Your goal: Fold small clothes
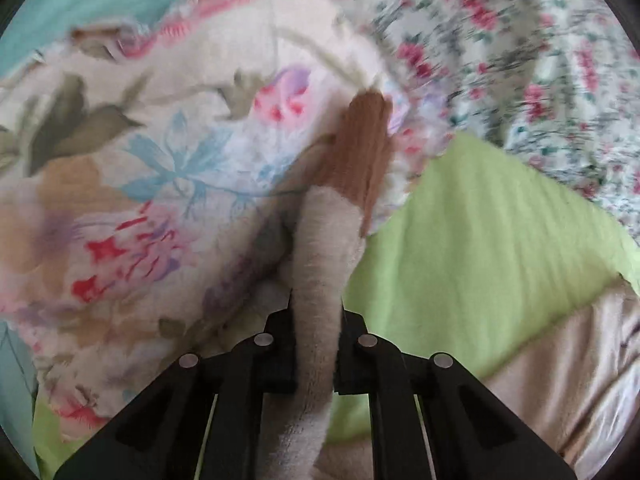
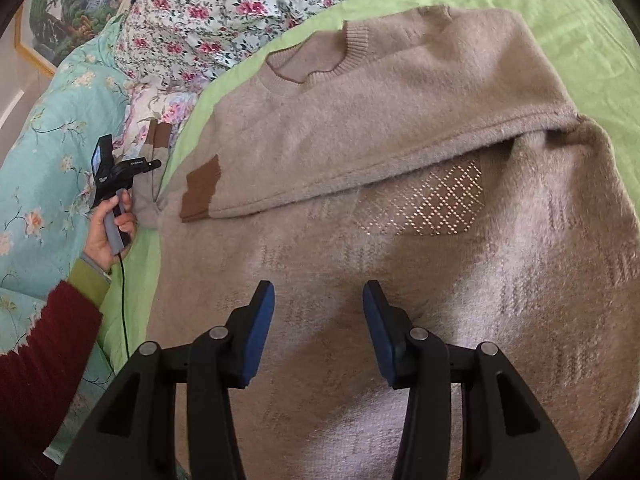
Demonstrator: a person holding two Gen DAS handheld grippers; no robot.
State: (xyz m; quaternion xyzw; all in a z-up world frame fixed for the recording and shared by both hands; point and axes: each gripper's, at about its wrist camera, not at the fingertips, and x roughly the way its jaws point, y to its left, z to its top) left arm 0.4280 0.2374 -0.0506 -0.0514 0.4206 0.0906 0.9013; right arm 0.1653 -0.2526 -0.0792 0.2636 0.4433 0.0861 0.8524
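A beige fuzzy sweater (image 2: 380, 152) lies on a green sheet (image 2: 560, 12), one sleeve folded across its chest with a brown cuff (image 2: 200, 194). My left gripper (image 1: 316, 312) is shut on the other sleeve (image 1: 320, 248), whose brown cuff (image 1: 356, 152) hangs forward over the floral bedding. In the right wrist view the left gripper (image 2: 150, 166) sits at the sweater's left edge, held by a hand. My right gripper (image 2: 319, 294) is open and empty above the sweater's lower body.
A floral quilt (image 1: 120, 168) and a small-flower bedcover (image 2: 224, 4) lie left and behind the green sheet. A teal floral blanket (image 2: 48, 140) is at the far left. A framed picture (image 2: 60, 12) hangs on the wall.
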